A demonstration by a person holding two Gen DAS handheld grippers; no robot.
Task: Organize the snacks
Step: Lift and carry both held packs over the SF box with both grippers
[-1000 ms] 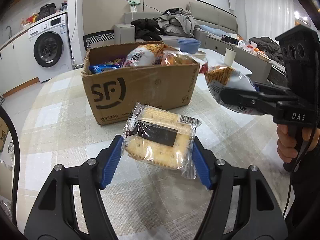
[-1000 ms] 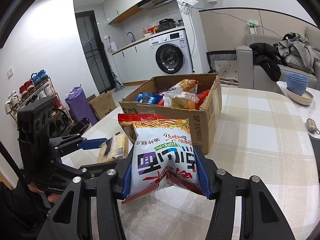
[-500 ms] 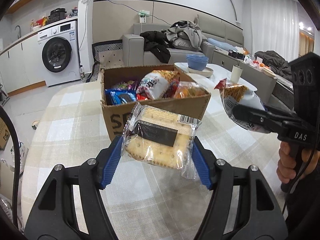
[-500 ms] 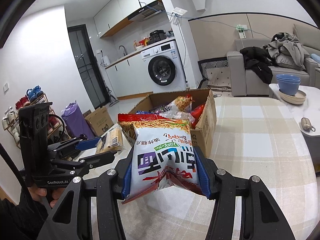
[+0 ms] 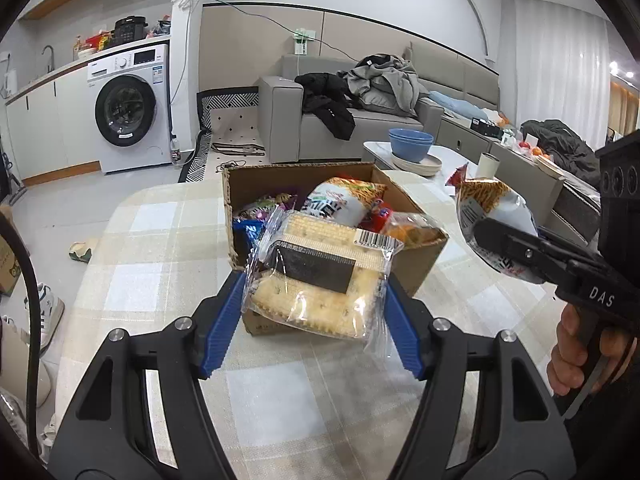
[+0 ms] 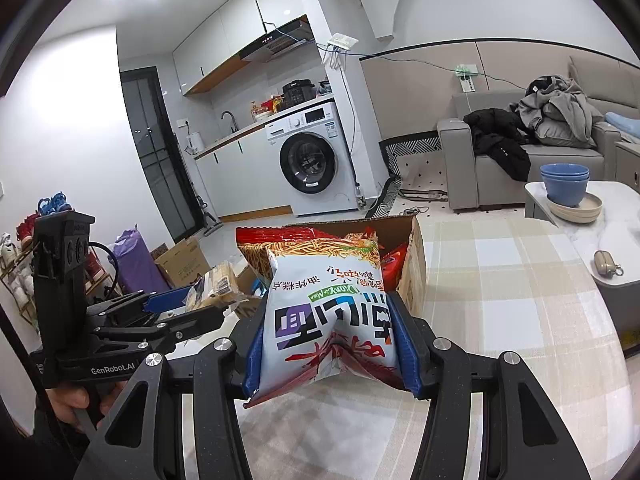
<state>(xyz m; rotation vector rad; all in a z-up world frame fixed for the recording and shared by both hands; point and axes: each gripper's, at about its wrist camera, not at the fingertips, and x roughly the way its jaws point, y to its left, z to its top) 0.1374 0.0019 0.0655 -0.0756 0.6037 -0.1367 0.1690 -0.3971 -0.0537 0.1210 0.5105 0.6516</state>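
Blue pads of the left gripper [image 5: 312, 316] are pinching a clear-wrapped cracker pack [image 5: 320, 276] by its sides, holding it in the air just before the cardboard box [image 5: 420, 256]. The right gripper [image 6: 326, 350], jaws narrower, is squeezing a white noodle-snack bag [image 6: 328, 304] beside that box. Several snacks are already lying inside the box, which is sitting mid-table on the checked tablecloth [image 5: 160, 260]. These two packs are probably going in next.

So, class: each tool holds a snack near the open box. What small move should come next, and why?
Probably carry the cracker pack in the left tool forward over the cardboard box before releasing. The pack is clamped between the blue pads in front of the box's near wall, and the box is open-topped with snacks inside.
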